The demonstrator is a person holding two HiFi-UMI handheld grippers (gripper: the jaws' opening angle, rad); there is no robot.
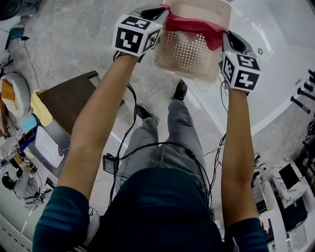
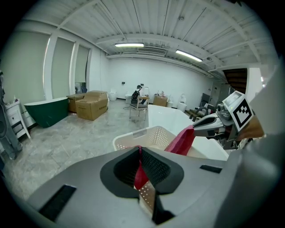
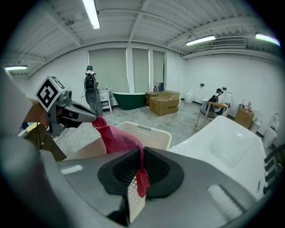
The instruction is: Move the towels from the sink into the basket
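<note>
The person stands with both arms stretched out ahead, and a red towel (image 1: 193, 24) hangs as a band between the two tools. The left claw (image 1: 164, 10) is pinched narrow on one end of it; in the left gripper view the ribbed black pads (image 2: 153, 167) are nearly together, with a fold of red cloth caught in the slit between them. The right claw (image 1: 225, 36) is closed the same way on the other end, and in the right gripper view a small tail of the towel pokes out of the closed pads on the near side. The cloth runs from one claw to the other, a little slack in the middle, across the open mouth of a pale perforated basket (image 1: 189, 61). The basket sits on the grey marbled floor (image 1: 74, 44), right against the side of the sink (image 1: 275, 59), which is long, white and tub-shaped. The towel is clear of the sink and over the basket, but I cannot tell whether it brushes the rim. The marker cubes on both tools face up towards the head camera. Below the arms are the person's grey trousers and dark shoes (image 1: 179, 90), with black cables (image 1: 129, 133) trailing down past the legs. Farther back in the room there are cardboard boxes (image 2: 91, 104) and a dark green bathtub (image 2: 44, 113) by the windows, and someone sits on a chair (image 2: 139, 104) near the far wall.
</note>
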